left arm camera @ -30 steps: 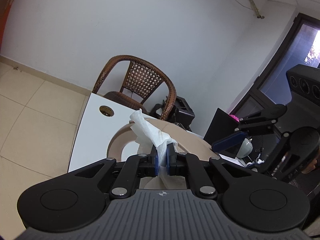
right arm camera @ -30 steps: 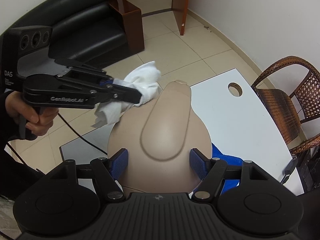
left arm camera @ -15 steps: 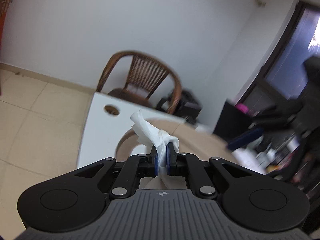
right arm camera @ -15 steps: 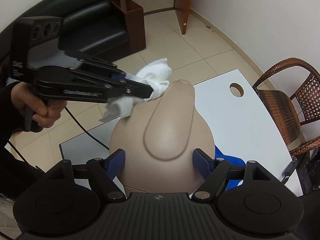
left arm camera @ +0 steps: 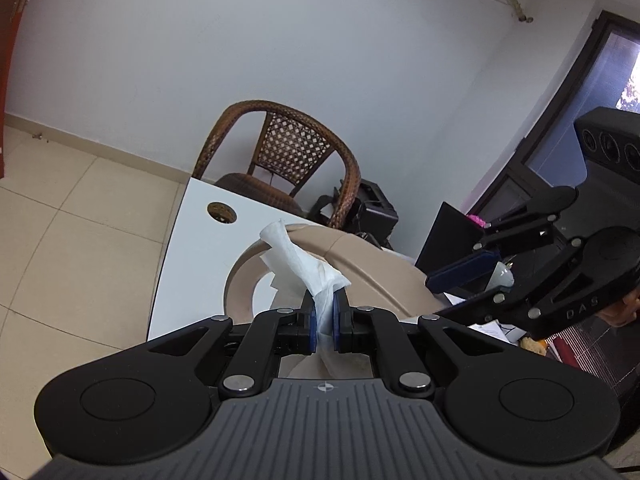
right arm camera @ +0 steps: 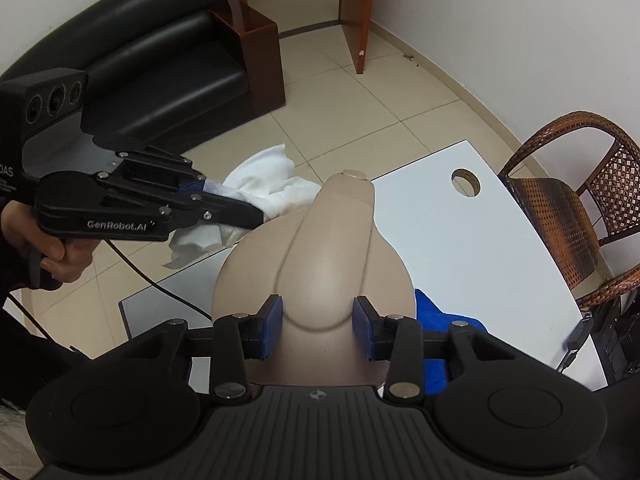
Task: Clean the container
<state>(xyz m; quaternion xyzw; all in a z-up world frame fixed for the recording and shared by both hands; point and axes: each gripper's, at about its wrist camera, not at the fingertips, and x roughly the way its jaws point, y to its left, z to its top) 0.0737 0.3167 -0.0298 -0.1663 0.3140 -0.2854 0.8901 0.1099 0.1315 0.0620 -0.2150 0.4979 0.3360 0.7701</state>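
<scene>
A beige plastic container (right arm camera: 320,264) with a raised handle ridge is held tilted above the white table (right arm camera: 460,248). My right gripper (right arm camera: 318,326) is shut on the container's ridge, blue pads on both sides. My left gripper (left arm camera: 325,320) is shut on a crumpled white tissue (left arm camera: 304,268). The tissue (right arm camera: 272,188) presses against the container's upper left side near its rim (left arm camera: 240,276). The left gripper also shows in the right wrist view (right arm camera: 256,214), and the right gripper's fingers (left arm camera: 464,272) show at the right of the left wrist view.
A wicker chair (left arm camera: 288,160) stands behind the table, which has a round cable hole (right arm camera: 465,182). A blue cloth (right arm camera: 436,320) lies on the table under the container. A black sofa (right arm camera: 152,60) and wooden furniture (right arm camera: 356,12) stand on the tiled floor.
The left gripper with the tissue has moved along the container's upper left side toward its tip and back down a little. The right gripper's pads now sit closer together on the ridge.
</scene>
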